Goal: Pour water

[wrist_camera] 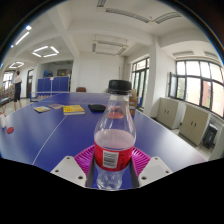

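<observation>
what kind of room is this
Likely a recreation or activity room: a blue table-tennis table, ceiling light panels and large windows. A capped water bottle stands on the table between the open tool fingers.

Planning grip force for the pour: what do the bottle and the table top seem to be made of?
Bottle: likely thin clear plastic, see-through body with water inside, glossy red label, dark cap. It stands between the tongs, whose state I cannot tell. Table: smooth blue top, faintly shiny; possibly painted board.
</observation>
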`<state>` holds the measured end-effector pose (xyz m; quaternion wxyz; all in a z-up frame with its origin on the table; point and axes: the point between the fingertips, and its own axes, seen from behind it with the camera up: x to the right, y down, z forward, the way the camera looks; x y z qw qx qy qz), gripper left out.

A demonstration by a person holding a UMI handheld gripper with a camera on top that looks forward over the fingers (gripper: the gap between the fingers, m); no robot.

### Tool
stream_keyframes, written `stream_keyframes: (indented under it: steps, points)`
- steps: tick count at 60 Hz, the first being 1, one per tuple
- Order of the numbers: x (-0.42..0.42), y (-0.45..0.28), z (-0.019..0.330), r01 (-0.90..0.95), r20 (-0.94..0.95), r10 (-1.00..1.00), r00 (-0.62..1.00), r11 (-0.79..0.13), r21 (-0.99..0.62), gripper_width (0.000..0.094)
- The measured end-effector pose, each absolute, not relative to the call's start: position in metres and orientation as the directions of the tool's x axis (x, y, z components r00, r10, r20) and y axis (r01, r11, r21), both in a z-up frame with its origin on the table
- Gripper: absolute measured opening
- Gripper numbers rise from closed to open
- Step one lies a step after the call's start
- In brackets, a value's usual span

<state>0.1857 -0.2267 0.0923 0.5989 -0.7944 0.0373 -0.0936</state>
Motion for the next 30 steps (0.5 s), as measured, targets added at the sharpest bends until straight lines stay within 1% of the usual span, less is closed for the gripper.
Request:
stream_keyframes:
  steps: [7,10,11,17,21,25,30]
  points:
    - [0.185,-0.227,0.096,0.045,0.092,-0.187,0.978,-0.244,-0.969,0.0413]
    - [0.187,-0.229,0.096,0.055,0.102,-0.188,0.977,-0.243,-0.968,0.0389]
    - [0.186,-0.227,0.095,0.058,0.106,-0.189,0.976,-0.241,-0.969,0.0359]
    - [0.186,-0.225,0.096,0.069,0.123,-0.205,0.971,-0.254,-0.965,0.0361]
    - [0.182,-0.231,0.106,0.081,0.143,-0.233,0.962,-0.254,-0.964,0.0359]
    - [0.182,-0.233,0.128,0.106,0.171,-0.265,0.949,-0.243,-0.964,0.0357]
    - [0.178,-0.228,0.167,0.183,0.254,-0.316,0.914,-0.238,-0.954,0.0358]
